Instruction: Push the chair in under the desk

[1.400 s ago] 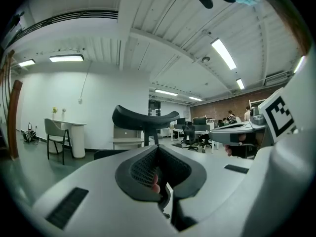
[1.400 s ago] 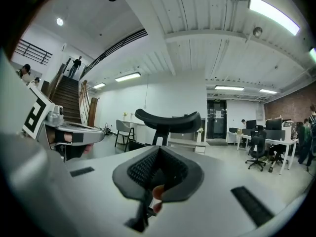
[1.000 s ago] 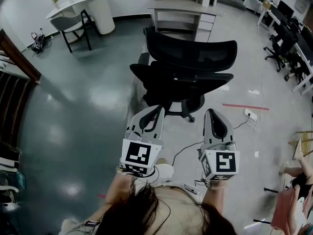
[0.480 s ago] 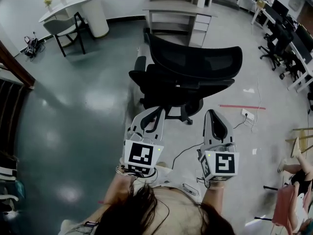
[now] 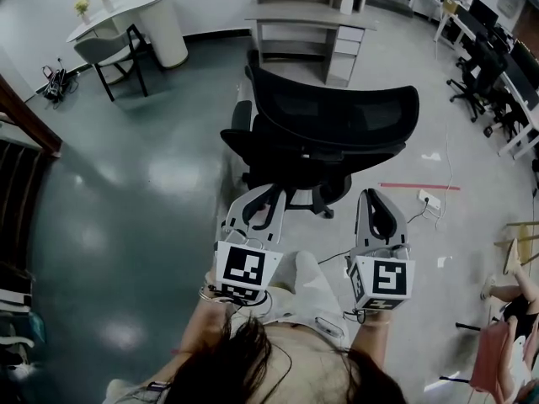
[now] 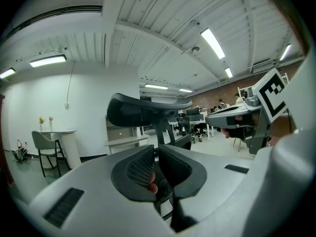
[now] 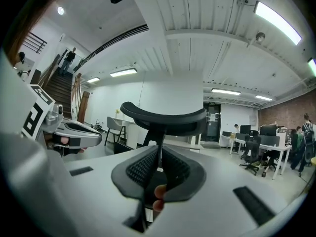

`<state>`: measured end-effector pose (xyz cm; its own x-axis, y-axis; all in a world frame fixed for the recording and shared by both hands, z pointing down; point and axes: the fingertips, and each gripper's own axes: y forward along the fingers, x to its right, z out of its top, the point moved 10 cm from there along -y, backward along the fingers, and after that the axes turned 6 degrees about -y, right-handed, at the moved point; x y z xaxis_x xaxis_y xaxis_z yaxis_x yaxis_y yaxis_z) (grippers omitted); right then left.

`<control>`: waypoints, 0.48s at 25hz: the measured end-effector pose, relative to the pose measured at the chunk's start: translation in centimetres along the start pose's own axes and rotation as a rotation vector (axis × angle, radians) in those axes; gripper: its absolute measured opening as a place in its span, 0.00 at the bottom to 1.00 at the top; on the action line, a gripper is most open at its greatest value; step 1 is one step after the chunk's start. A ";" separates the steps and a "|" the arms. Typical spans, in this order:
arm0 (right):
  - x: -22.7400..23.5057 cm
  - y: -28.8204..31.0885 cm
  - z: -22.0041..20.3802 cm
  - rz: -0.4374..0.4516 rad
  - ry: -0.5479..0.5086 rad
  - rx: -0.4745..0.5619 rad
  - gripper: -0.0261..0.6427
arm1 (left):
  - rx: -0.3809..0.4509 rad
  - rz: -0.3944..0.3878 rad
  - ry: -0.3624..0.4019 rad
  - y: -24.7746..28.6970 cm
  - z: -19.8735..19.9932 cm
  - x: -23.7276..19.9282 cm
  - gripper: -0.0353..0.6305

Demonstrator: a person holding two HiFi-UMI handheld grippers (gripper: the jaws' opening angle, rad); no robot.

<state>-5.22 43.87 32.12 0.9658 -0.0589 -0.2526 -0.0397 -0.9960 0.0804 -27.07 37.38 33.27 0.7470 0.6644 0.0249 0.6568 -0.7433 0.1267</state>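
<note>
A black mesh office chair [image 5: 328, 133] stands on the floor, its back toward me and its seat facing the grey desk [image 5: 307, 15] beyond it. A gap of floor lies between chair and desk. My left gripper [image 5: 269, 194] is shut and empty, just short of the backrest's lower left. My right gripper [image 5: 376, 195] is also shut and empty, below the backrest's right end. In the left gripper view the shut left gripper [image 6: 155, 157] points at the chair's headrest [image 6: 143, 111]. In the right gripper view the headrest [image 7: 165, 120] rises straight above the shut right gripper [image 7: 159, 164].
A round white table [image 5: 126, 11] with a grey chair [image 5: 114, 49] stands at the back left. Stairs [image 5: 17, 167] run along the left. A power strip [image 5: 429, 199] with cable and a red floor line [image 5: 419, 187] lie right of the chair. Office chairs [image 5: 488, 66] line the right.
The person has stepped forward; a pale trouser knee now shows between the grippers. The chair's backrest sits nearer the fingertips. Both grippers stay shut.
</note>
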 end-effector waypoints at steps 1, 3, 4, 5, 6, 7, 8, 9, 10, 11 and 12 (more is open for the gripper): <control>0.3 0.3 0.0 0.002 -0.002 0.001 0.08 | 0.001 0.003 0.001 0.3 0.0 -0.1 0.07; 0.8 1.0 -0.1 0.009 -0.010 0.001 0.08 | 0.003 0.021 0.000 0.8 0.1 -0.4 0.07; 1.1 1.3 -0.2 0.015 -0.014 -0.001 0.08 | 0.002 0.029 -0.001 1.1 0.2 -0.5 0.07; 1.4 1.6 -0.2 0.021 -0.019 -0.003 0.08 | -0.001 0.036 0.000 1.4 0.2 -0.5 0.07; 1.8 1.9 -0.3 0.027 -0.025 -0.005 0.08 | -0.005 0.042 0.002 1.7 0.2 -0.6 0.07; 2.0 2.3 -0.4 0.035 -0.030 -0.008 0.08 | -0.008 0.049 0.005 2.1 0.2 -0.6 0.07; 2.3 2.7 -0.5 0.045 -0.035 -0.011 0.08 | -0.011 0.056 0.008 2.4 0.3 -0.7 0.07; 2.6 3.0 -0.5 0.056 -0.039 -0.015 0.08 | -0.014 0.063 0.011 2.8 0.4 -0.8 0.07; 2.9 3.4 -0.5 0.066 -0.042 -0.018 0.08 | -0.017 0.069 0.014 3.2 0.5 -0.8 0.07; 3.1 3.8 -0.6 0.075 -0.045 -0.021 0.08 | -0.022 0.074 0.018 3.5 0.5 -0.8 0.07; 3.4 4.2 -0.6 0.083 -0.049 -0.024 0.08 | -0.027 0.078 0.023 3.9 0.6 -0.8 0.08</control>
<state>-1.93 39.49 32.21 0.9458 -0.1449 -0.2908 -0.1123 -0.9856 0.1262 -25.08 33.88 33.18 0.7928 0.6066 0.0585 0.5937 -0.7905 0.1506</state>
